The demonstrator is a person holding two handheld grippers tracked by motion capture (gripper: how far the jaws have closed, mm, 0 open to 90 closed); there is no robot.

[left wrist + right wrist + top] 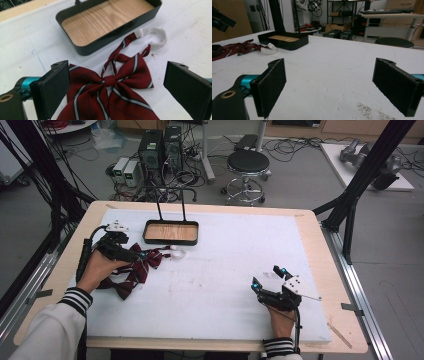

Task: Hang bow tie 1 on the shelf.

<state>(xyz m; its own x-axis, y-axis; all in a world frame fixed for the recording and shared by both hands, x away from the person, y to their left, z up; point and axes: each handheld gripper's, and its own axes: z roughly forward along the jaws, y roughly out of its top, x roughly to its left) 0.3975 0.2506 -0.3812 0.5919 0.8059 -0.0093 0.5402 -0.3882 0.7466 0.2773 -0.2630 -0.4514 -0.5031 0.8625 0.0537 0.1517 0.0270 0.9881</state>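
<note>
Dark red striped bow tie (112, 92) lies flat on the white desk (225, 285) at its left side, directly under the left gripper (115, 87). In the left gripper view the jaws stand wide open on either side of the bow, knot about midway between them, left jaw's pad at the edge of one wing, nothing gripped. White elastic neck strap (156, 37) loops off the bow's far end, toward the black tray (75, 17) with a wood-grain floor, which sits just beyond the bow and close to the strap. Tray has a thin upright wire handle (171, 205) at its back. Right gripper (270, 280) rests low at the desk's near right, well apart from bow and tray, jaws wide open, holding nothing, bare desk between them. Nothing lies between left gripper and bow. Stool (248, 165) and computer towers (161, 147) stand on the floor behind the desk.
</note>
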